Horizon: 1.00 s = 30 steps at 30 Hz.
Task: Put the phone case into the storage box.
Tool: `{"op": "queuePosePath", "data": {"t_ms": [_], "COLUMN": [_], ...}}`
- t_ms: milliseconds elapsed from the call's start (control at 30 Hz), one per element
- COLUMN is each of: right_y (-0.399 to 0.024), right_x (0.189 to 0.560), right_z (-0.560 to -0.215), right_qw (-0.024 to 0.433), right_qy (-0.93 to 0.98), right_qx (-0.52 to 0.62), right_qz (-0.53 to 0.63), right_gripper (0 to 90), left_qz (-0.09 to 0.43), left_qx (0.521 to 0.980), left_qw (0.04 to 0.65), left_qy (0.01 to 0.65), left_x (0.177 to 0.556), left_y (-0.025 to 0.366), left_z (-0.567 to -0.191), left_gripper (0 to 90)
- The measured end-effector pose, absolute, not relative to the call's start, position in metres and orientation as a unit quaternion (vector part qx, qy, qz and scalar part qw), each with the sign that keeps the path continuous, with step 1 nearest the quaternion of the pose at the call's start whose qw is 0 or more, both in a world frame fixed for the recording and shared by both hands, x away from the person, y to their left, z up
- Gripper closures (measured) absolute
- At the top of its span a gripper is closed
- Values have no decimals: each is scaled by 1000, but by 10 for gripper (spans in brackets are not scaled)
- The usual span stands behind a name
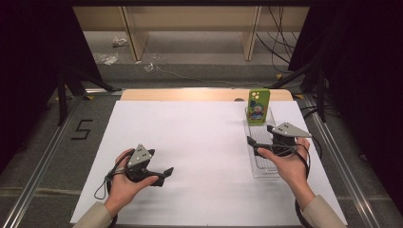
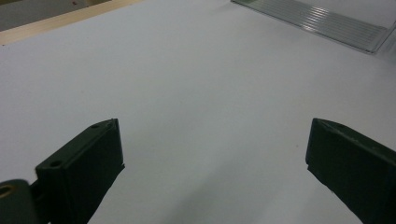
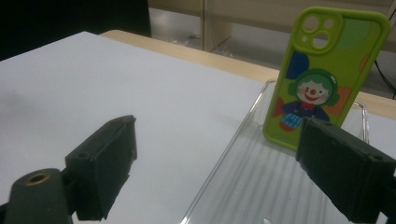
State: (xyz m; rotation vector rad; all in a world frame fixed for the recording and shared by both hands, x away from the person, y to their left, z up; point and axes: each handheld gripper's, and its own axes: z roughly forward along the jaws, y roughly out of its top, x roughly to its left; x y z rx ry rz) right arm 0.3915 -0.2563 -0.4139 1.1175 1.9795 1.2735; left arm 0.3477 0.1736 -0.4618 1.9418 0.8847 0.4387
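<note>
A green phone case (image 1: 258,107) with a clown picture stands upright at the far end of a clear ribbed tray (image 1: 264,170) on the right side of the white sheet. In the right gripper view the phone case (image 3: 322,74) rises just beyond the right jaw, with the tray (image 3: 243,186) beneath. My right gripper (image 1: 253,145) hovers over the tray's middle, short of the case, and its jaws (image 3: 219,130) are open with nothing between them. My left gripper (image 1: 164,175) rests low at the sheet's near left, open (image 2: 215,135) over bare white paper.
The white sheet (image 1: 199,152) covers most of the table, and a wooden strip (image 1: 190,94) shows at the back. Black stand legs (image 1: 62,95) flank both sides. A "5" mark (image 1: 81,129) lies on the floor at left. The tray's corner (image 2: 327,21) shows far off.
</note>
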Motion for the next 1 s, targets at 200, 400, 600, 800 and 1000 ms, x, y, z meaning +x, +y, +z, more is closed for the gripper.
{"op": "queuePosePath", "data": {"t_ms": [200,400,600,800,1000], "right_y": [-258,-260,-262,-263,-265], "right_x": [388,384,380,377,373], "right_z": [-415,-416,-417,-419,-419], "right_qw": [265,264,263,262,262], "right_qy": [731,732,733,736,735], "right_qx": [407,406,404,402,400], "right_qz": [478,480,479,477,480], "right_gripper": [138,138,138,139,138], "left_qz": [178,179,179,179,179], "left_qx": [790,789,789,790,790], "left_qw": [463,464,464,463,462], "left_qy": [360,360,360,360,360], "left_x": [348,348,348,348,348], "left_y": [174,174,174,175,175], "left_z": [-462,-461,-461,-461,-461], "left_gripper": [34,34,34,34,34]}}
